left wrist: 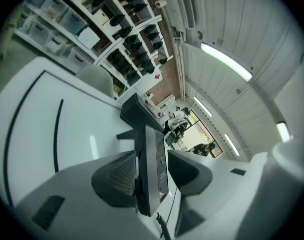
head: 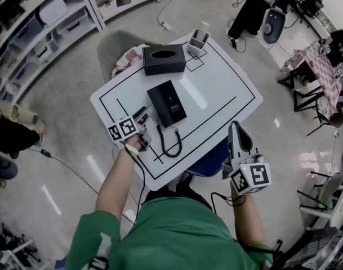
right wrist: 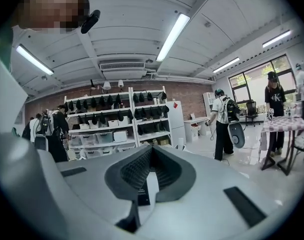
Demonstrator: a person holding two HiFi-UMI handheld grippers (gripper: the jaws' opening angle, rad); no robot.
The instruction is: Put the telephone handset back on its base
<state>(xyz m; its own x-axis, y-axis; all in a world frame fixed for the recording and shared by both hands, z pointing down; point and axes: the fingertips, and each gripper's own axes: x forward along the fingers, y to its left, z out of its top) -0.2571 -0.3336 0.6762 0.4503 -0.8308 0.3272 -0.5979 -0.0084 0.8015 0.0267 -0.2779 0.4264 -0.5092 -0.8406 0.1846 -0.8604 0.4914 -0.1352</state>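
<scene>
Counter [head: 216, 94] in a shelved workroom; handset [left wrist: 152, 164] sits just left of the base [head: 166, 103] — not yet seated; left claw [head: 144, 116] spread around it, one pad clear; right claw [right wrist: 150, 171] closed, empty, off the counter edge. Clamp mid-body, squarely — keep the cord [left wrist: 160, 225] free.
</scene>
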